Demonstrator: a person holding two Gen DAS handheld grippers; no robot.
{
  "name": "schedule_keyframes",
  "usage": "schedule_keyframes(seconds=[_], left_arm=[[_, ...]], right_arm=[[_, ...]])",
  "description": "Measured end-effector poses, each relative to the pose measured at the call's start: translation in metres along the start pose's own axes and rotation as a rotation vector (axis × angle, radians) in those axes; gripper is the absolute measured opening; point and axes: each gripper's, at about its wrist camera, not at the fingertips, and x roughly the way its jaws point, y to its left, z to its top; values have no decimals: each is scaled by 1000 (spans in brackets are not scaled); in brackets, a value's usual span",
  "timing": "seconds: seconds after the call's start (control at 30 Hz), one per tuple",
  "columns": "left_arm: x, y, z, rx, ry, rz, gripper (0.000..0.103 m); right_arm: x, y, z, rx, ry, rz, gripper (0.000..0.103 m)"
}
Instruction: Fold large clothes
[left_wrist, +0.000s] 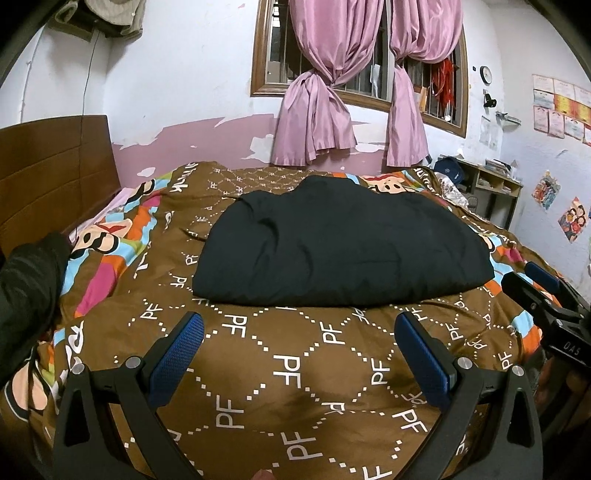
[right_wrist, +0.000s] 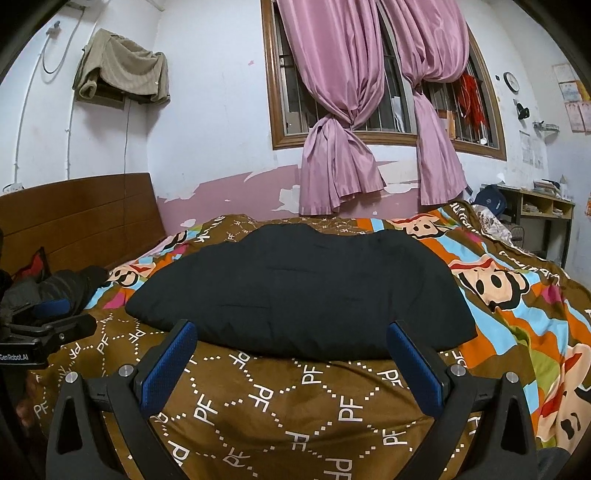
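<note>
A black garment (left_wrist: 340, 243) lies folded into a thick rectangular bundle on the brown patterned bedspread (left_wrist: 295, 369). It also shows in the right wrist view (right_wrist: 306, 291). My left gripper (left_wrist: 299, 328) is open and empty, hovering above the bedspread just short of the garment's near edge. My right gripper (right_wrist: 291, 334) is open and empty, its blue pads at the garment's near edge, not touching it. The right gripper also shows at the right edge of the left wrist view (left_wrist: 535, 284), and the left gripper at the left edge of the right wrist view (right_wrist: 55, 314).
A wooden headboard (left_wrist: 55, 173) stands at the left. Another dark garment (left_wrist: 26, 288) lies at the bed's left side. A window with pink curtains (left_wrist: 325, 110) is behind the bed. A shelf with clutter (left_wrist: 491, 181) stands at the far right.
</note>
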Motion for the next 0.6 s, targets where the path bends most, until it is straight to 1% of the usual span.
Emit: schedule_keyframes(seconds=[0.6], left_arm=[[3,1,-1,4,1,-1,101]], right_arm=[[2,2,-1,0,1,-3,103]])
